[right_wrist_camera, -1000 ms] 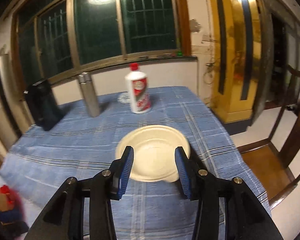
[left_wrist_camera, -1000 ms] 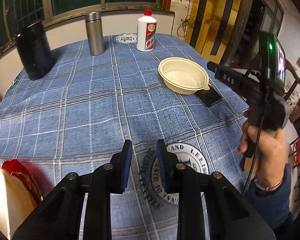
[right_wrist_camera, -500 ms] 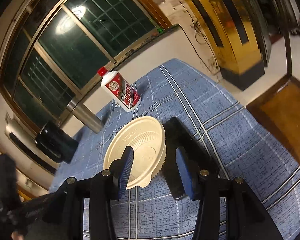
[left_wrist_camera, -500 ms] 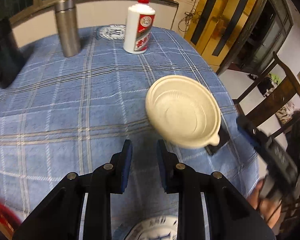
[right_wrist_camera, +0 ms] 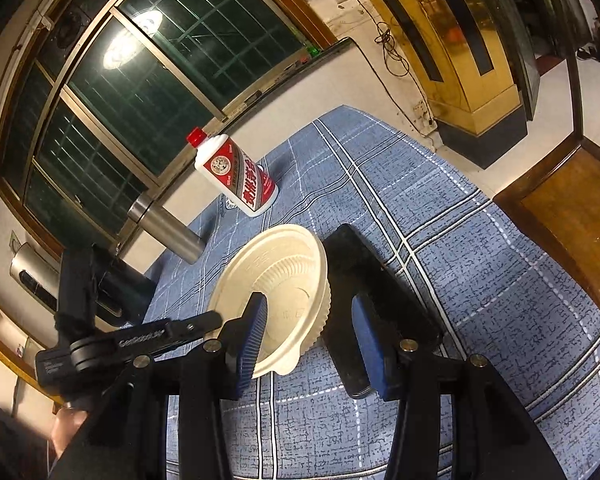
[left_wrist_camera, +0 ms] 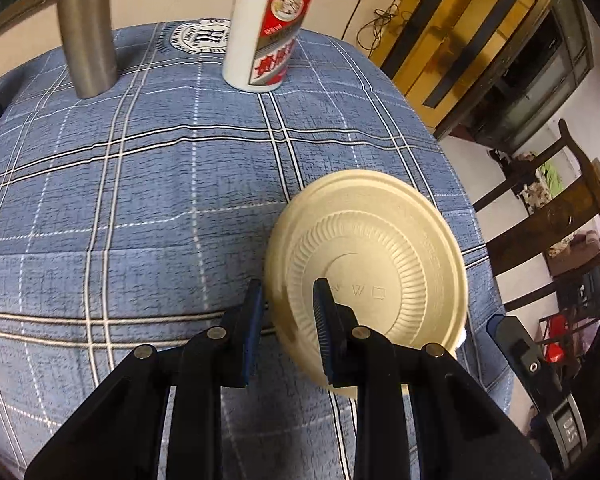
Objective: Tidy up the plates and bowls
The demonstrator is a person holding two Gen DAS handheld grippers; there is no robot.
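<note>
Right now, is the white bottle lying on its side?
No, the white bottle stands upright on the blue checked cloth beside the steel flask.

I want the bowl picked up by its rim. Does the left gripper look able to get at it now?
Probably yes: the left gripper seems to straddle the bowl at its rim, one finger inside, one outside, nothing blocking.

"DAS" on right tool [left_wrist_camera: 571,434]

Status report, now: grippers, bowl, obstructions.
Left gripper astride the cream bowl's near rim, not clamped. Right gripper open over its other edge. Black phone lies against the bowl.
</note>
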